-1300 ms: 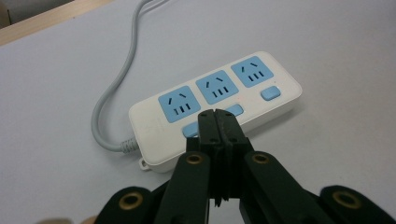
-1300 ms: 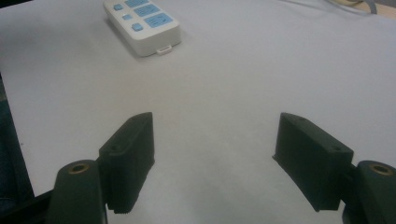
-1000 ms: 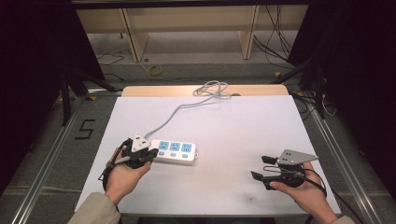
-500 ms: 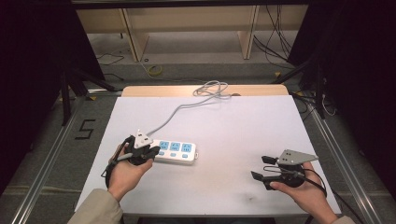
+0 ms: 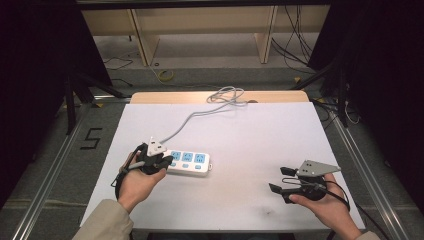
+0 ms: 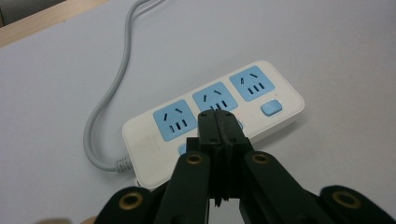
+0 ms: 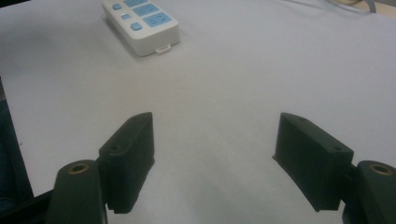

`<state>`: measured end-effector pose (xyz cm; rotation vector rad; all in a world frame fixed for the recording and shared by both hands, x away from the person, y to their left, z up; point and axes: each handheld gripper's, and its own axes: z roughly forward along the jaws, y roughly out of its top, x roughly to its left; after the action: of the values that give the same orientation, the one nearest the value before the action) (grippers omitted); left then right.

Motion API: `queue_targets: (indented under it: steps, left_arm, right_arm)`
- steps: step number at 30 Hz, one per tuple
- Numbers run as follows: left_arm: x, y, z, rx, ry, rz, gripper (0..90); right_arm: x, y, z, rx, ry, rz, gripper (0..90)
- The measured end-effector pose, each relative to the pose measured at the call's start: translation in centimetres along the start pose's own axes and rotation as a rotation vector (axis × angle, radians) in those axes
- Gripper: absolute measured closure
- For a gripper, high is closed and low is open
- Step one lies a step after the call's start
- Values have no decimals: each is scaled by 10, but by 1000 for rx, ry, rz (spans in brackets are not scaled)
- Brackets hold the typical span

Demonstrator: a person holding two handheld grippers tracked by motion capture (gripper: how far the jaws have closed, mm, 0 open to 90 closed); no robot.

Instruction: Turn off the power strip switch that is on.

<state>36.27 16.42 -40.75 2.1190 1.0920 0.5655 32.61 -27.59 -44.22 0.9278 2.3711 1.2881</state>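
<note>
A white power strip (image 5: 190, 163) with three blue sockets and blue switches lies on the white table (image 5: 250, 135); its grey cable (image 5: 200, 116) runs to the far edge. My left gripper (image 5: 162, 161) is shut, with nothing between its jaws. In the left gripper view its closed tips (image 6: 218, 122) hover over the power strip (image 6: 210, 119), by the middle socket's switch; contact is unclear. My right gripper (image 5: 280, 180) rests near the table's front right with its jaws wide open. In the right gripper view, bare table lies between the jaws (image 7: 215, 149) and the power strip (image 7: 142, 23) lies far off.
The cable coils (image 5: 227, 95) at the far edge, on a wooden strip (image 5: 165, 97). Metal rails (image 5: 45, 175) run along both sides of the table. Shelving and loose cables (image 5: 295, 40) stand on the floor beyond.
My left gripper has shifted slightly right, toward the power strip's left end. The right hand has stayed where it was.
</note>
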Motion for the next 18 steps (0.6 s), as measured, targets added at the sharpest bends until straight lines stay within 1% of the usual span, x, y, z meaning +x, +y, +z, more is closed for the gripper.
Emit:
queue_targets:
  steps: [6,16,18]
  left_arm:
    - [0,3,2,15,-3,8,899]
    - [-1,8,6,20,-5,0,899]
    - [-1,9,6,26,-5,6,899]
  right_arm:
    - [0,0,0,3,0,2,288]
    - [-1,0,0,3,1,1,288]
    - [-1,0,0,4,1,1,288]
